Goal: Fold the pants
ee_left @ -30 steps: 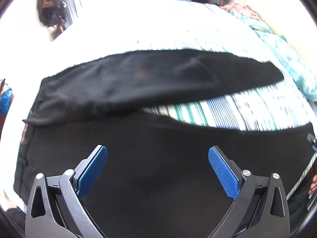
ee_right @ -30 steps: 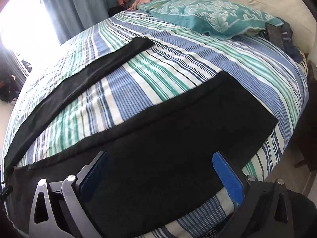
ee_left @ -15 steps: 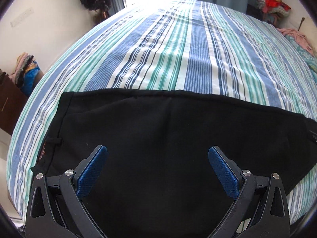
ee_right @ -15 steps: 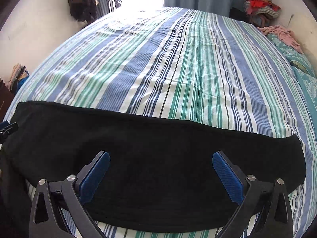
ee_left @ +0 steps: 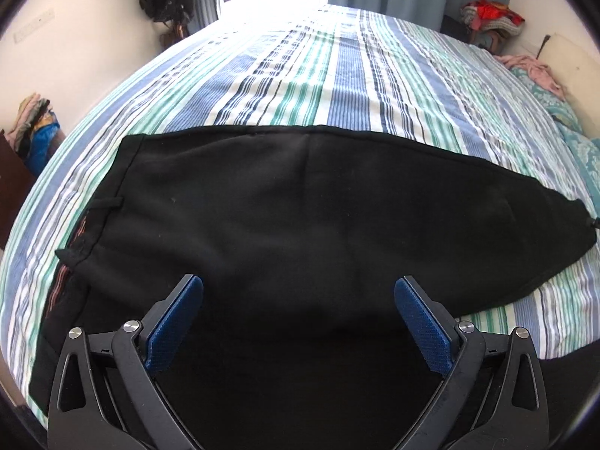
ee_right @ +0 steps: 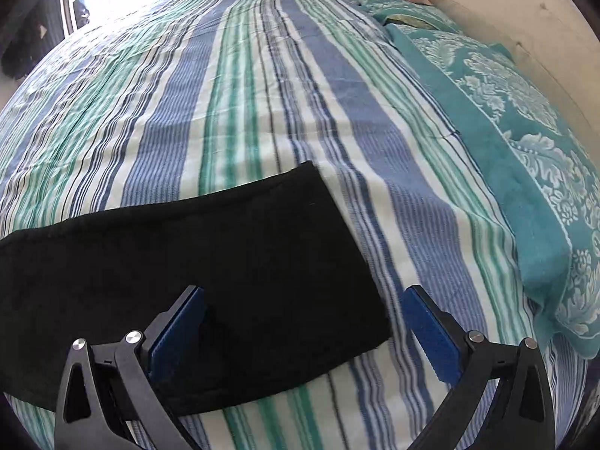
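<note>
We see the black pants (ee_left: 300, 217) lying flat on the striped bed (ee_left: 337, 75), seemingly folded lengthwise. Our left gripper (ee_left: 298, 322) and right gripper (ee_right: 303, 322) hover with jaws wide, holding nothing.

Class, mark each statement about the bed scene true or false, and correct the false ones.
1. The black pants lie on a striped bedsheet. True.
2. The left tongs are shut on the pants. False: they are open, holding nothing.
3. The right tongs are open. True.
4. A teal patterned pillow lies on top of the pants. False: it lies apart from them, on the sheet.
</note>
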{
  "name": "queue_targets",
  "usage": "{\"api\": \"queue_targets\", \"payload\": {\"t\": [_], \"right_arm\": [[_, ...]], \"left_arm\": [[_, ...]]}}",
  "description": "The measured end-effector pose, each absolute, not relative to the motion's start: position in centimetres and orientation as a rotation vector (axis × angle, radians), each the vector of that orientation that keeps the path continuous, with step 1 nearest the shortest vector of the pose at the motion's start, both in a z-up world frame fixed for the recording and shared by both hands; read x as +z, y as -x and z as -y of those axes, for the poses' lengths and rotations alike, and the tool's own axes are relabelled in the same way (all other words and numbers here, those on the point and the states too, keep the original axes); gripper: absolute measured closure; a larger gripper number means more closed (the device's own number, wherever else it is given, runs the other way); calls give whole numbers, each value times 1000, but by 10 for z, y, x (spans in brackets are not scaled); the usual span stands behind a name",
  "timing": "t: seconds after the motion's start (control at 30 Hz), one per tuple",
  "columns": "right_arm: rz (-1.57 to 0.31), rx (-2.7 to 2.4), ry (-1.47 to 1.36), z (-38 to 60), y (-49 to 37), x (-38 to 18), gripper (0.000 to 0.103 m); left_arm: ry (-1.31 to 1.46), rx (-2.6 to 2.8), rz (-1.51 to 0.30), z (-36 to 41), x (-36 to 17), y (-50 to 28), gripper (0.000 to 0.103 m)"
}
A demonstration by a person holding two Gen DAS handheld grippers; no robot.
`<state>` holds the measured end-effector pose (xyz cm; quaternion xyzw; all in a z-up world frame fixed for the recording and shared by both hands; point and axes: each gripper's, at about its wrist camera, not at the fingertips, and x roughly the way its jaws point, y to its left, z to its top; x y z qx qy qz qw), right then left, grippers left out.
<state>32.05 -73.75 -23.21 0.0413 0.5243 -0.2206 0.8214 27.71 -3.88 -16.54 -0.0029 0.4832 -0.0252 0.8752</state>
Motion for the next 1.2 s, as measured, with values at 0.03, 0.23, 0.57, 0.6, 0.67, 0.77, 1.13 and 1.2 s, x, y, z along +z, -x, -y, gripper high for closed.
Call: {"api": "queue_targets", "payload": {"t": [0.03,0.23,0.57,0.6,0.67,0.77,1.13,1.2], "right_arm": [[-1101,-480,-109,751,-317,-224,0],[-1089,-370,-200,770,-348,-206,0],[-1227,-403,-275,769,-395,-260,33],[-1192,-388,-260,766,-391,-252,56],[-1150,-341,-248,759,-380,-237,93],[-1048,-282,-190,743,-347,-205,95],[-914,-341,-344,687,-113,-206,96],[-943,-362,-360,678,-91,-221,95]], "left_arm": [[21,-58,-1016,38,-170,-269,1],[-31,-47,-966,44,-205,-249,0],[-7,-59,-920,41,-210,-245,0],[-8,-58,-918,42,-210,-246,0],[-10,-57,-915,42,-211,-246,0],[-16,-53,-916,42,-211,-246,0],[-50,-22,-929,47,-209,-246,0],[-55,-15,-939,48,-208,-247,0]]}}
